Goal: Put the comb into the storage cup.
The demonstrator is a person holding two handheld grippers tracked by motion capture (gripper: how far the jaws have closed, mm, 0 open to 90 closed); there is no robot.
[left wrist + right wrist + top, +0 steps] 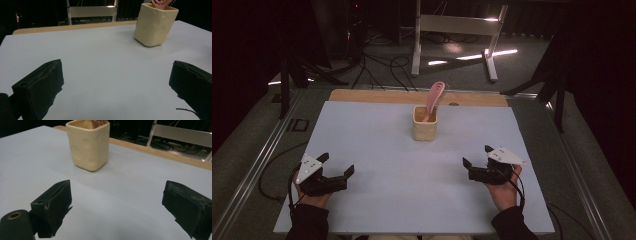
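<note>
A cream square cup (pixel 425 124) stands upright at the far middle of the white sheet (pixel 377 165), with a pink slotted brush (pixel 434 99) leaning out of it. The left gripper view has the cup (pixel 155 23) at its upper right with the brush (pixel 162 3) at its top; the right gripper view has the cup (pixel 88 145) at its upper left. My left gripper (pixel 336 164) rests near the front left, open and empty. My right gripper (pixel 476 156) rests near the front right, also open with nothing between its jaws.
The white sheet lies on a wooden tabletop (pixel 362 95) whose far strip shows behind the cup. Beyond the table stand a white metal frame (pixel 457 30) and loose cables (pixel 382 70) on the dark floor.
</note>
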